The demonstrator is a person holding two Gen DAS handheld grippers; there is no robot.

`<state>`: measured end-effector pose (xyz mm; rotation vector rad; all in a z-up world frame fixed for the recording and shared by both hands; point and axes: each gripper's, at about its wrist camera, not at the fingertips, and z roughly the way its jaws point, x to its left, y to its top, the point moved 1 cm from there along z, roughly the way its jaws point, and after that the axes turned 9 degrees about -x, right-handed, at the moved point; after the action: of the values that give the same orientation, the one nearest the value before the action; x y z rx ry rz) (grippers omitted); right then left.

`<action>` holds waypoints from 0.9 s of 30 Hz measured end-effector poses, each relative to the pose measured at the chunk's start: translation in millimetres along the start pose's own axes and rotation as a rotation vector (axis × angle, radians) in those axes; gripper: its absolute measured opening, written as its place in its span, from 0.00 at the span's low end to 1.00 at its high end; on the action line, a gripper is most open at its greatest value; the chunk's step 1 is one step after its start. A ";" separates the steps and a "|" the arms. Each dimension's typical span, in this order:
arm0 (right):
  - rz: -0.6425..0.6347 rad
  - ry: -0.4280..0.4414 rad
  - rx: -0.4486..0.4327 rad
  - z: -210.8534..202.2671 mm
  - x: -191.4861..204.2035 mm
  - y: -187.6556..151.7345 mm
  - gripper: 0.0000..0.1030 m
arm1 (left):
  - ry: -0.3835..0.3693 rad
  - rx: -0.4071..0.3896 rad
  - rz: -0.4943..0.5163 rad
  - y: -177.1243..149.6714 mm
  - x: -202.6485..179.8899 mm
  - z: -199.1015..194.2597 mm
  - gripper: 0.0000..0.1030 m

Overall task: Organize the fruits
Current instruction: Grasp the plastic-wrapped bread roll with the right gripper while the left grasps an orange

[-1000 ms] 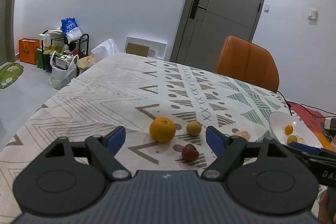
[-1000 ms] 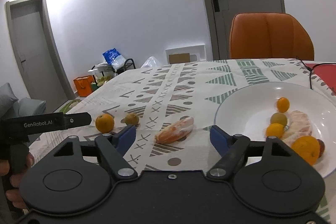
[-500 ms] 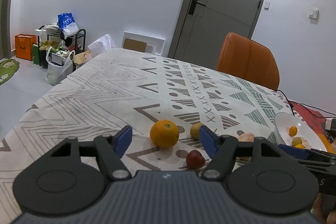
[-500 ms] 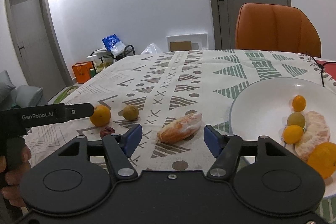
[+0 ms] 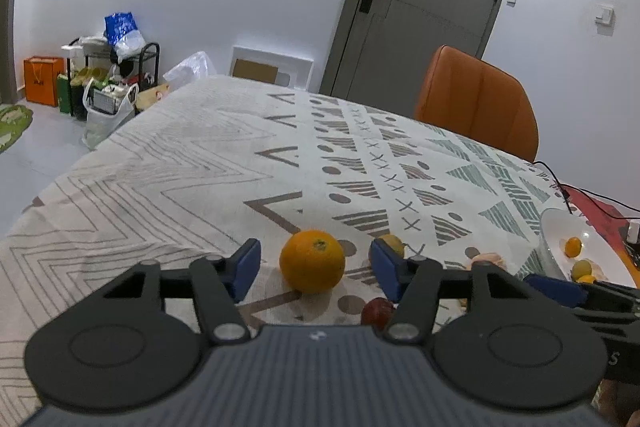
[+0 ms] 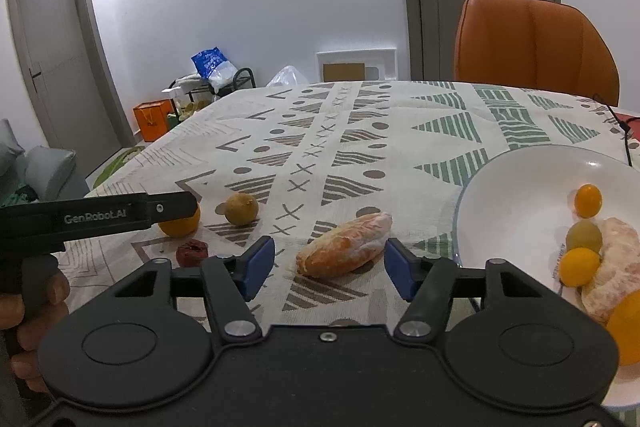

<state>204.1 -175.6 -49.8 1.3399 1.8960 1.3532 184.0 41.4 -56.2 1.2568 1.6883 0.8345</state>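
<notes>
An orange (image 5: 312, 261) lies on the patterned tablecloth, between the blue fingers of my open left gripper (image 5: 315, 269), not touched. A dark red fruit (image 5: 376, 311) and a yellow-green fruit (image 5: 393, 242) lie beside it. In the right wrist view a peeled citrus piece (image 6: 345, 244) lies between the fingers of my open right gripper (image 6: 328, 267). The white plate (image 6: 516, 183) at the right holds several fruits, among them a small orange one (image 6: 588, 200) and a peeled piece (image 6: 612, 267). The left gripper's body (image 6: 96, 215) partly hides the orange (image 6: 180, 225).
An orange chair (image 5: 478, 107) stands at the table's far side by a grey door (image 5: 424, 7). A black cable (image 5: 568, 187) and a red mat (image 5: 600, 211) lie past the plate. Bags and a rack (image 5: 104, 75) stand on the floor at the left.
Both grippers have moved forward and lower toward the fruit and narrowed somewhat. The orange now sits between the left fingers, the peeled piece between the right fingers.
</notes>
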 end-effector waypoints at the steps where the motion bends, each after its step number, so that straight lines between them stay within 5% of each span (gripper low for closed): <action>1: -0.003 -0.003 0.004 1.5 0.2 0.2 0.58 | 0.001 0.006 0.000 -0.5 0.5 2.2 0.55; 6: -0.014 -0.013 0.016 8.7 2.2 0.4 0.58 | -0.003 0.028 -0.016 -3.1 5.9 8.9 0.35; 21: -0.109 -0.070 0.038 22.4 23.6 2.7 0.58 | -0.009 -0.007 -0.092 2.5 32.8 -16.9 0.34; 27: -0.115 -0.028 0.031 23.9 35.5 2.1 0.58 | -0.010 -0.001 -0.114 0.2 44.1 -20.9 0.34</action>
<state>208.6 -133.0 -52.0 1.2371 1.9512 1.2474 159.2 83.4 -57.8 1.1508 1.7334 0.7597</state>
